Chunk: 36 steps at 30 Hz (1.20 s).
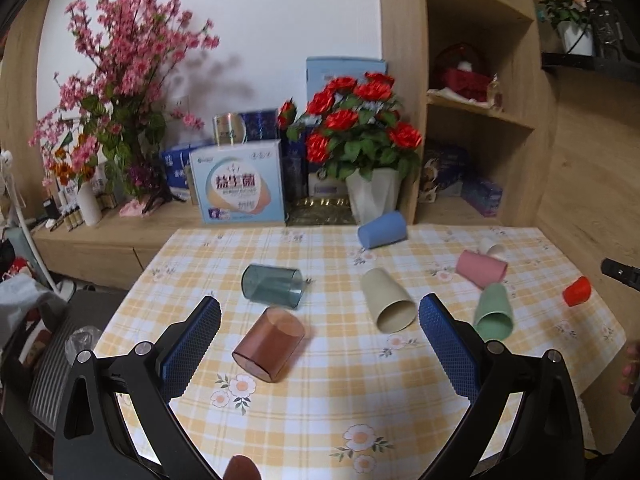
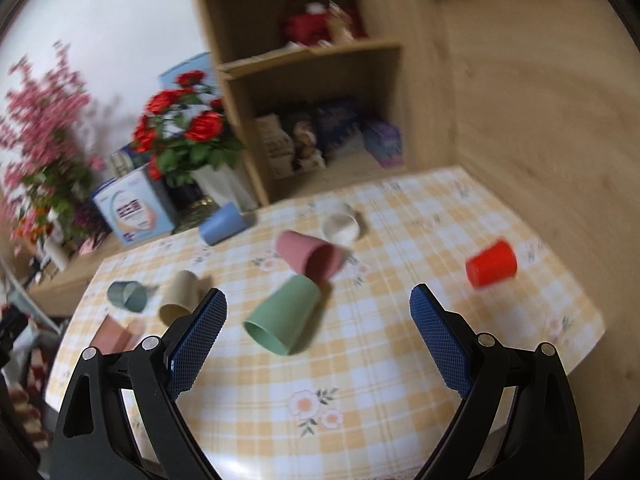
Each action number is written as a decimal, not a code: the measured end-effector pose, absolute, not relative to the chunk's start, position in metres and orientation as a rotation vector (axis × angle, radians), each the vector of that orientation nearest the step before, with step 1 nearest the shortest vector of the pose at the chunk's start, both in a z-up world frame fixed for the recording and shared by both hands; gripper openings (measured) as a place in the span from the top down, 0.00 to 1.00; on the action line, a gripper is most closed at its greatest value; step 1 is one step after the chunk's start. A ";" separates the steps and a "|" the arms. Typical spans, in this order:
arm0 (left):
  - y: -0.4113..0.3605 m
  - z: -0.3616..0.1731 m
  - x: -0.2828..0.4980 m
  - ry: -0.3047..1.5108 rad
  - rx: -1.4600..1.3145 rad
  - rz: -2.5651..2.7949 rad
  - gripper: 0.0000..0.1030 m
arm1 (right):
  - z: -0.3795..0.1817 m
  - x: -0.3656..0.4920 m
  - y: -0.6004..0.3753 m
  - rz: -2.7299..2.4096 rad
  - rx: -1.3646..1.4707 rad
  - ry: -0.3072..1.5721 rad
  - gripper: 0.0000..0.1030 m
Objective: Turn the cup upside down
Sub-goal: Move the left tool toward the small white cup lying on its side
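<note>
Several cups lie on their sides on a yellow checked tablecloth point(image 1: 320, 400). In the left wrist view: a brown translucent cup point(image 1: 269, 344), a teal translucent cup point(image 1: 272, 286), a beige cup point(image 1: 388, 300), a green cup point(image 1: 494, 312), a pink cup point(image 1: 480, 268), a blue cup point(image 1: 382, 230) and a red cup point(image 1: 577, 291). My left gripper point(image 1: 320, 320) is open above the table, with the brown cup between its fingers' line. In the right wrist view my right gripper point(image 2: 318, 308) is open, the green cup point(image 2: 284, 316) just ahead, with the pink point(image 2: 310, 256), white point(image 2: 340, 224) and red point(image 2: 491, 264) cups beyond.
A low wooden cabinet behind the table holds flower pots point(image 1: 372, 196), boxes point(image 1: 238, 184) and a pink blossom arrangement point(image 1: 116, 92). A wooden shelf unit point(image 1: 472, 120) stands at the table's back right. The table's right side meets a wooden wall point(image 2: 540, 120).
</note>
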<state>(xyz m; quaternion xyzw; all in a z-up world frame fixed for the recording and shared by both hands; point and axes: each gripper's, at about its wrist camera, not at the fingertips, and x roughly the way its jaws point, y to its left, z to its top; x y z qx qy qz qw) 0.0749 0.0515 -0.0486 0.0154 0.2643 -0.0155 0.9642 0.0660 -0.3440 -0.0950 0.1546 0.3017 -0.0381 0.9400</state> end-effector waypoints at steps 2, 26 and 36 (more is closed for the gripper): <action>0.056 -0.056 0.087 0.566 0.026 -0.029 0.06 | -0.107 0.075 -0.355 -0.091 0.342 0.656 0.13; 0.048 -0.091 0.163 0.674 0.014 0.067 0.06 | -0.188 0.152 -0.412 -0.115 0.440 0.964 0.13; 0.070 -0.096 0.183 0.699 -0.043 0.094 0.06 | -0.183 0.273 -0.421 0.003 0.369 1.023 0.13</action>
